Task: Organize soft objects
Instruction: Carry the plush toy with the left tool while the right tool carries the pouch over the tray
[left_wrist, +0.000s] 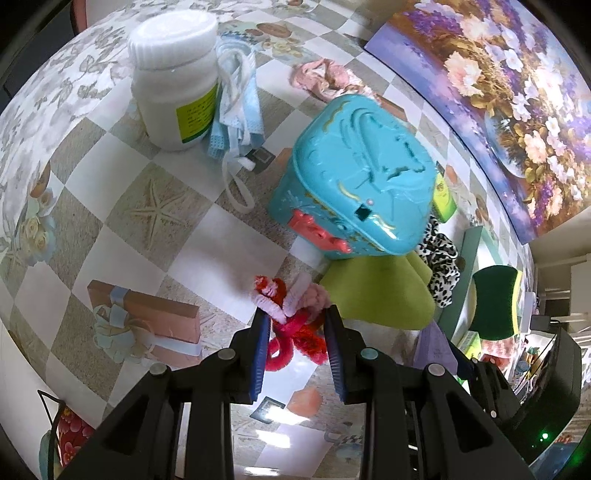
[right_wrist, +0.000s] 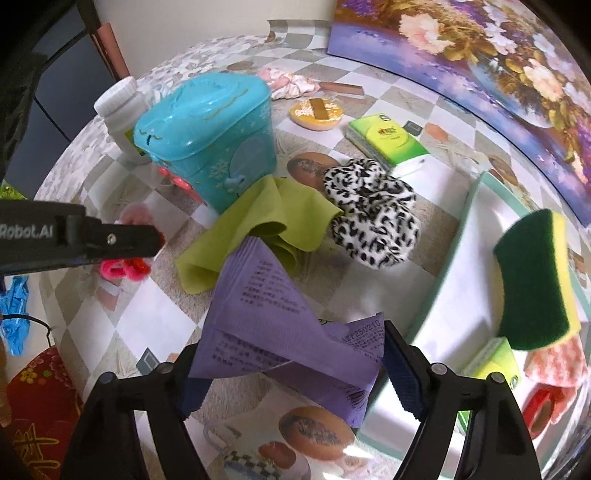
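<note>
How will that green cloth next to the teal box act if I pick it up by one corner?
The green cloth lies rumpled and folded over itself, so it will probably hang limp rather than keep its shape. It looks thin, so likely light. One edge sits against the teal box and the leopard-print scrunchie, so lifting may nudge the scrunchie.

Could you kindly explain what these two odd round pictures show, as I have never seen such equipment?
A person holds a two-fingered tool in each hand; each picture comes from a fisheye camera on one. The left tool straddles a bundle of red and pink pipe cleaners on the patterned table. The right tool holds a purple packet. Nearby lie a turquoise box, a green cloth, a leopard scrunchie and a tray with a sponge.
</note>
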